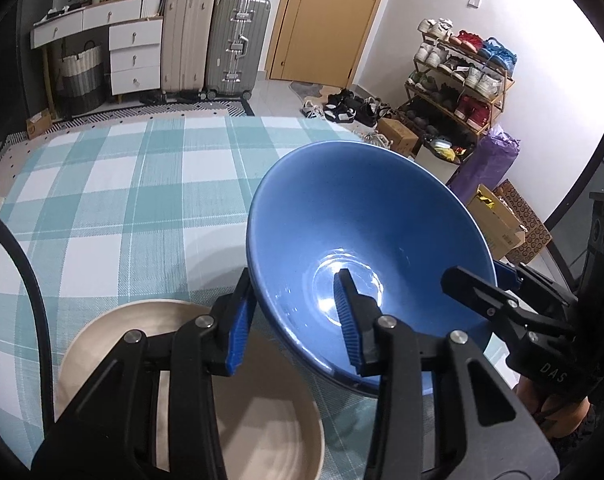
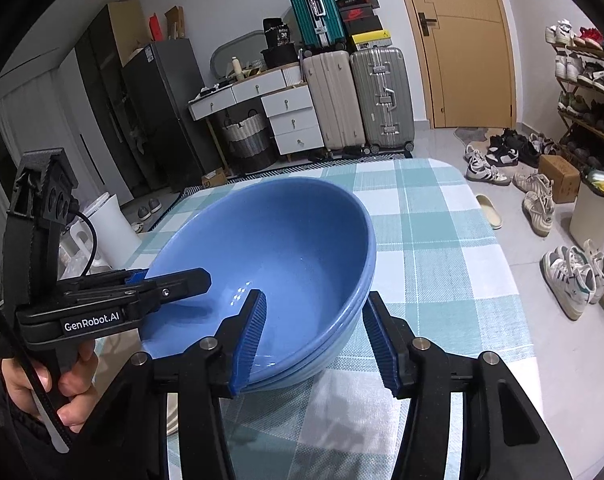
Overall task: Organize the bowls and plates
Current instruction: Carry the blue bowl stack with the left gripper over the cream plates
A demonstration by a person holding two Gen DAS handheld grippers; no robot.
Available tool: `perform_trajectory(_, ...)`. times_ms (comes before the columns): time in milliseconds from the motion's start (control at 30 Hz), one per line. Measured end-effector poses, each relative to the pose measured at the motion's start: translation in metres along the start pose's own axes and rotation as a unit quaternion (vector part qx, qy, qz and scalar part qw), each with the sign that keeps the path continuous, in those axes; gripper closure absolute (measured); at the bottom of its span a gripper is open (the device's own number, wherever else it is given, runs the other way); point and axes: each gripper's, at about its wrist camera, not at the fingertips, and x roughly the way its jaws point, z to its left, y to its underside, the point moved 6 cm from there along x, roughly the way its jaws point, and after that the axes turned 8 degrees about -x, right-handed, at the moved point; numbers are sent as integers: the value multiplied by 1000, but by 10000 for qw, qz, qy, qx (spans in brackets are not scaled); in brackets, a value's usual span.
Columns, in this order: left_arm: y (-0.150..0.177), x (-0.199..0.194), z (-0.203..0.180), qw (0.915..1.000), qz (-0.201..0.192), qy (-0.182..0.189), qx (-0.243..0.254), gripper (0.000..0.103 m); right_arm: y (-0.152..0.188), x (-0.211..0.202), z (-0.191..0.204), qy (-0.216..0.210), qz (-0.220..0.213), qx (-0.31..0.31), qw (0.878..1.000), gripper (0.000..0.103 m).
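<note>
A big blue bowl [image 1: 361, 216] hangs tilted just above the checked tablecloth [image 1: 122, 200]. Layered rims under its edge [image 2: 337, 340] look like more blue bowls nested below it. My left gripper [image 1: 294, 320] is shut on the near wall, one pad outside and one inside. My right gripper [image 2: 315, 340] is shut on the opposite wall in the same way. Each gripper shows in the other's view: the right gripper [image 1: 481, 292] and the left gripper [image 2: 174, 284], which a hand [image 2: 42, 380] holds. A beige plate [image 1: 270, 420] lies on the cloth under my left gripper.
The table ends close to the right of the bowl, with shoes [image 2: 573, 280] and a slipper on the floor beyond. Suitcases [image 2: 357, 96], white drawers, a shoe rack [image 1: 461, 80] and cardboard boxes [image 1: 497, 224] stand around the room. A black cable [image 1: 30, 280] crosses the left wrist view.
</note>
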Motion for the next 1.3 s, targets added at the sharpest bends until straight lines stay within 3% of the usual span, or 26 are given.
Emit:
perform_trajectory(667, 12, -106, -11, 9985, -541, -28, 98, 67, -16, -65, 49, 22, -466, -340, 9983, 51)
perform_trajectory(1300, 47, -195, 24, 9962, -797, -324, -116, 67, -19, -67, 116, -250, -458, -691, 9962, 51)
